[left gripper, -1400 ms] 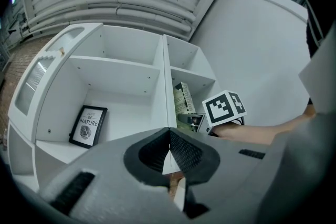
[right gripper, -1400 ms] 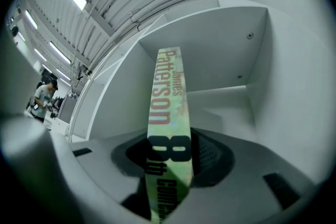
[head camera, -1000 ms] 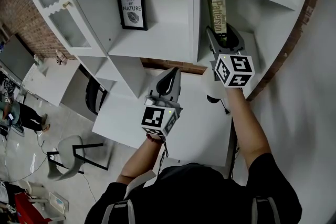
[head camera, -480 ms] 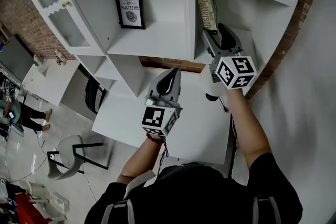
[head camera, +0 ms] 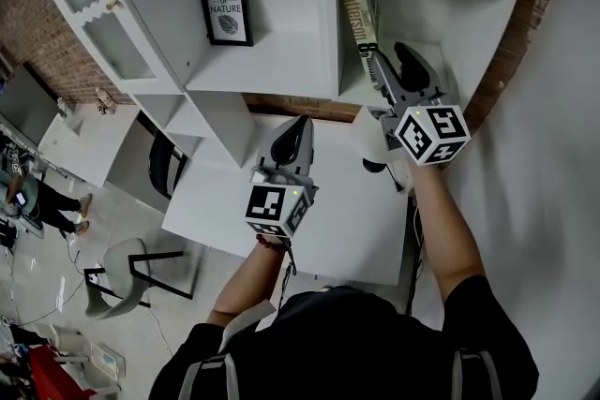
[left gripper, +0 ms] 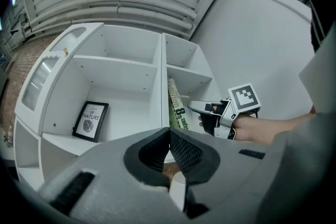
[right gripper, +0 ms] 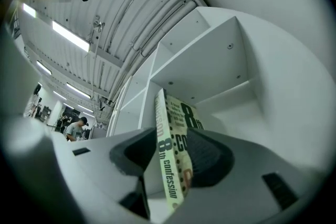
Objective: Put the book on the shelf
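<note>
Pale green and cream, the book (head camera: 357,9) stands on end in the right-hand compartment of the white shelf (head camera: 281,70). Its long axis is nearly upright. Its top tips toward the divider (head camera: 334,14) and appears to rest against it, and the lettered spine faces out toward the person.

The right gripper (head camera: 394,63) lies directly in front of that spine and points up into the compartment. Its jaws stand wide and have just been closing, with the book's spine edge between them near the tips. In the right gripper view a strip of shelf shows between the left pad and the spine, so the book is not clamped. Whether the other pad touches the cover cannot be told.

The book seems to be bearing its own weight, so the next move is probably to draw straight back along the jaws' line. A sideways drift could knock the foot of the book.

The left gripper (head camera: 295,134) is pressed together on nothing, lower down over the desk (head camera: 328,220) and well apart from the book. A framed print (head camera: 228,12) stands in the left compartment.
</note>
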